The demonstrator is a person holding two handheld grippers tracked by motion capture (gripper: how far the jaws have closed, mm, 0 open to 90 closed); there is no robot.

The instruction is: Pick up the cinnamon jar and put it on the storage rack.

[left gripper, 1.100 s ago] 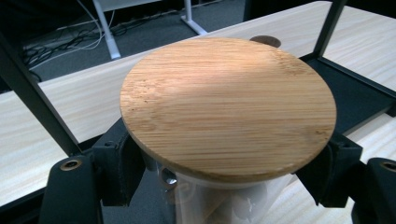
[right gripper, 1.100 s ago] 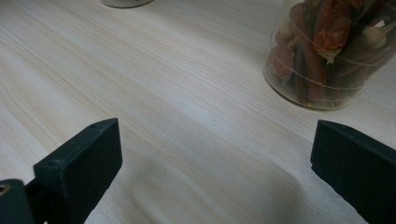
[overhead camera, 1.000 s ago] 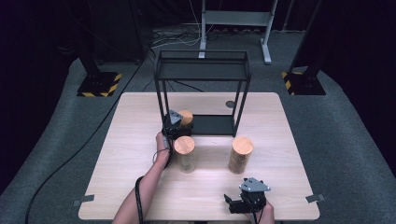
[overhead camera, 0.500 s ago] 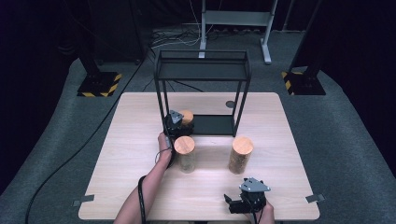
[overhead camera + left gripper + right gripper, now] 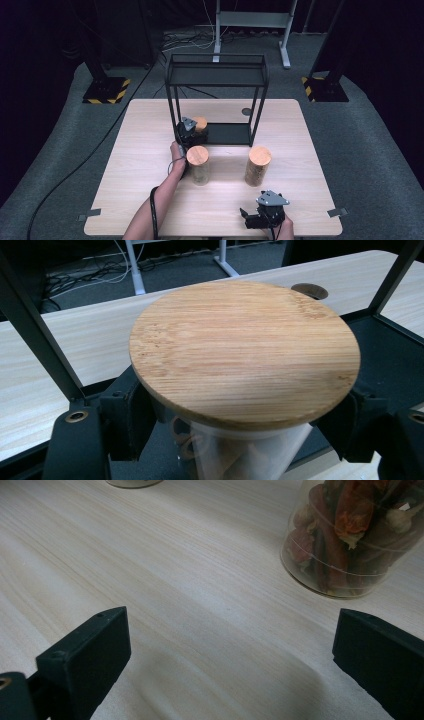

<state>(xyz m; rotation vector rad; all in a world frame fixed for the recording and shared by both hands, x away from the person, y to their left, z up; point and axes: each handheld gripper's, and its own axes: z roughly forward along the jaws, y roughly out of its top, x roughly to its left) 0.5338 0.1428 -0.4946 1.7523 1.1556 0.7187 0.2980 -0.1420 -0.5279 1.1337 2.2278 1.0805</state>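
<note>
- Left gripper [image 5: 189, 128], centre of the high view: jaws clamped on a glass jar [image 5: 240, 450] just under its bamboo lid [image 5: 245, 350]; jar sits at the left front of the black metal rack [image 5: 218, 70], over the rack's dark base
- Right gripper [image 5: 264, 214], lower right: jaws spread wide, nothing between them, above bare table [image 5: 140, 150]
- Two more lidded jars stand in front of the rack: middle jar [image 5: 198, 164] just beside the left hand, right jar [image 5: 257, 166] apart
- Right gripper view shows reddish dried contents in a jar [image 5: 350, 535], upper right
</note>
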